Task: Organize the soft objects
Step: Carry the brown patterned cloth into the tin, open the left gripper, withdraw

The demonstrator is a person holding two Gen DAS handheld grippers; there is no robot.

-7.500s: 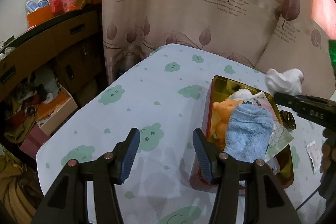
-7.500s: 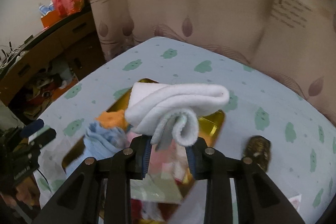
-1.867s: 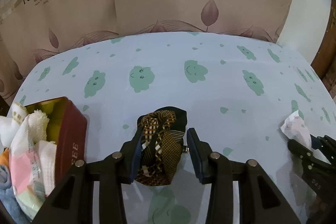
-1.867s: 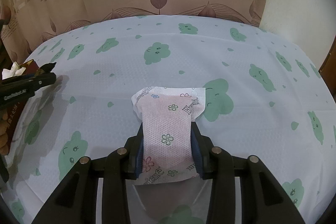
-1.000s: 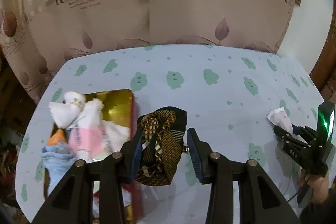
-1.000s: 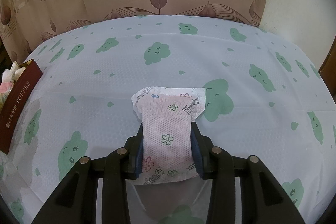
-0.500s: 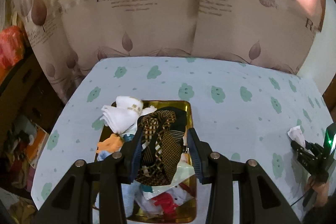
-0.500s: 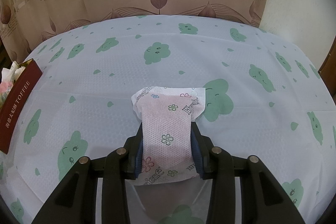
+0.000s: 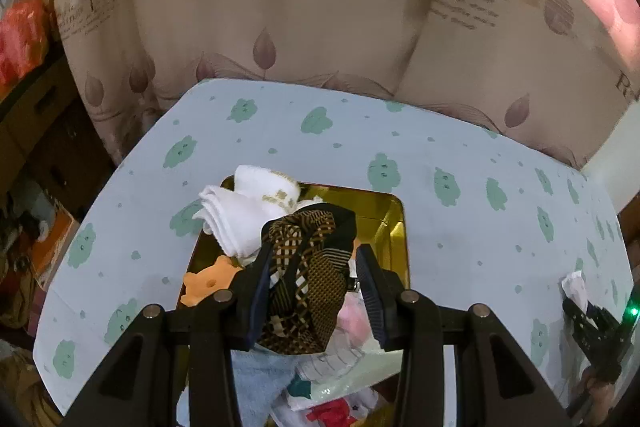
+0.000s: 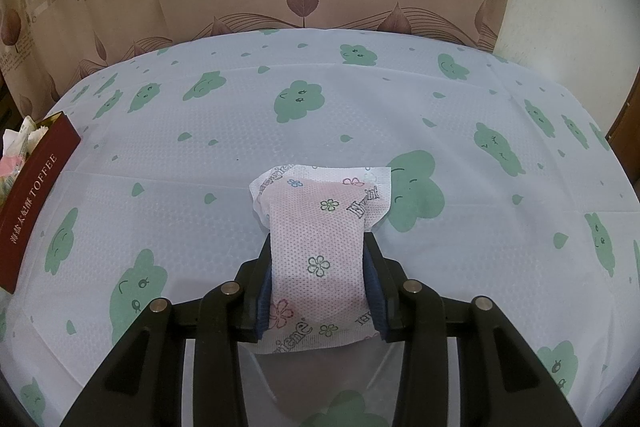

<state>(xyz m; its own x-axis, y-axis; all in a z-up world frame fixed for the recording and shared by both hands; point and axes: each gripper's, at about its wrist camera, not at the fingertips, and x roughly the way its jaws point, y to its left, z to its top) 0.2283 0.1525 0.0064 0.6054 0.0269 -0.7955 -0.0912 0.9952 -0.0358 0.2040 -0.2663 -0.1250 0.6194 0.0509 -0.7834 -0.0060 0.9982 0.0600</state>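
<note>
A: Left wrist view's soft, the curtain smeared beyond the fingertips, pink glow upper right.

B: Right wrist view's crisp, evenly lit; faint shadow on the tablecloth beneath the fingers. Dark fisheye corners on both.

Left gripper and right gripper are identical – matte black plastic frames with angular arms, each carrying four round silver pivot screws. Finger pads are dark blue and ribbed. Seen from the left wrist, the right unit shows a green indicator light.
</note>
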